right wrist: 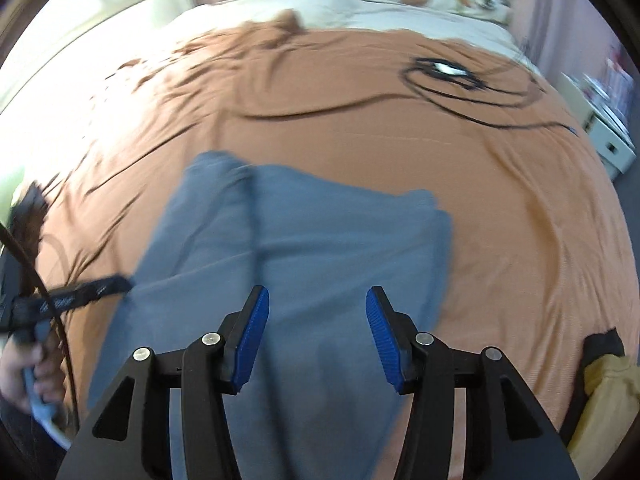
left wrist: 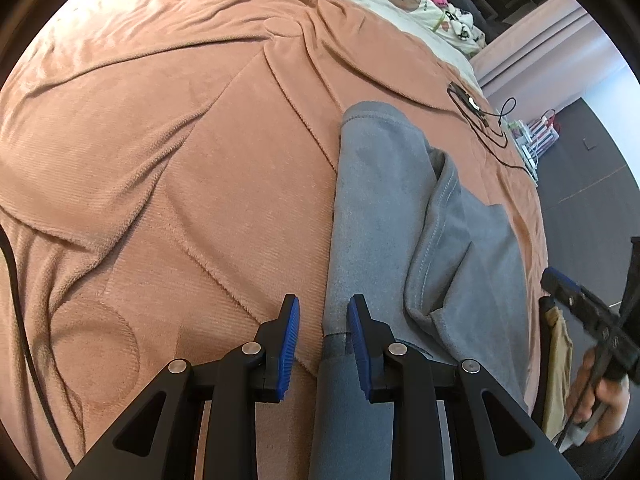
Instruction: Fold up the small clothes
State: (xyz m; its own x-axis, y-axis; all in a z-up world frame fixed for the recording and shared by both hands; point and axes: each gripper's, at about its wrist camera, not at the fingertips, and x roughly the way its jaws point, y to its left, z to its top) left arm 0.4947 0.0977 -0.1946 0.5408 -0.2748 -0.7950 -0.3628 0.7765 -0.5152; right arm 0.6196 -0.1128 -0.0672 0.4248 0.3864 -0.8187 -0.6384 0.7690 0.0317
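On the orange blanket (left wrist: 168,168), near the bed's right side: grey garment (left wrist: 384,216), partly folded. Left gripper (left wrist: 323,344) narrowly parted over the garment's near left edge; whether pinching the cloth, cannot tell. Right gripper (right wrist: 317,334) held above the grey cloth, jaws apart, nothing between. Farther off, black cable (left wrist: 486,122).

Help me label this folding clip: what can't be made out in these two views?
- Grey garment: near end cut off by the left wrist frame's bottom edge, behind the left gripper.
- Left pads' grip on the cloth: not clear.
- Right wrist view: motion blur smears the cable and the far bedding.
- Right gripper: open, above the cloth.
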